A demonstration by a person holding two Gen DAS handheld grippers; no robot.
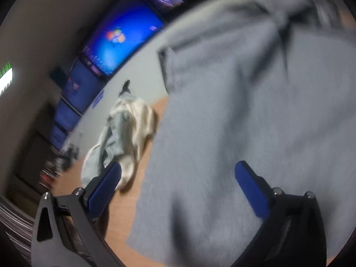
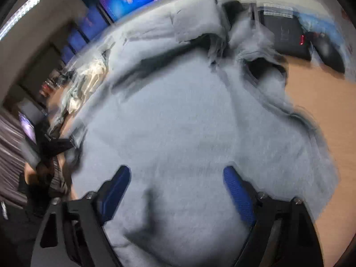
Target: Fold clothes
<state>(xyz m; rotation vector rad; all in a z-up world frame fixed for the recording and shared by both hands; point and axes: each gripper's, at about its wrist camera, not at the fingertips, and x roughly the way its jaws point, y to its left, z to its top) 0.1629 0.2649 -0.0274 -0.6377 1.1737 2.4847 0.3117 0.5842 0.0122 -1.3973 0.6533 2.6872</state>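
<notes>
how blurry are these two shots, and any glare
Left wrist view: motion blur smears the grey garment; the blue screen glows overexposed. Right wrist view: heavier streaking at the garment's edges and the wooden table; fisheye bends the room edges in both.

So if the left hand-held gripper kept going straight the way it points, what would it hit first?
Most likely the grey garment spread on the wooden table; the open left hand-held gripper points down at it, though blur hides the depth.
</notes>
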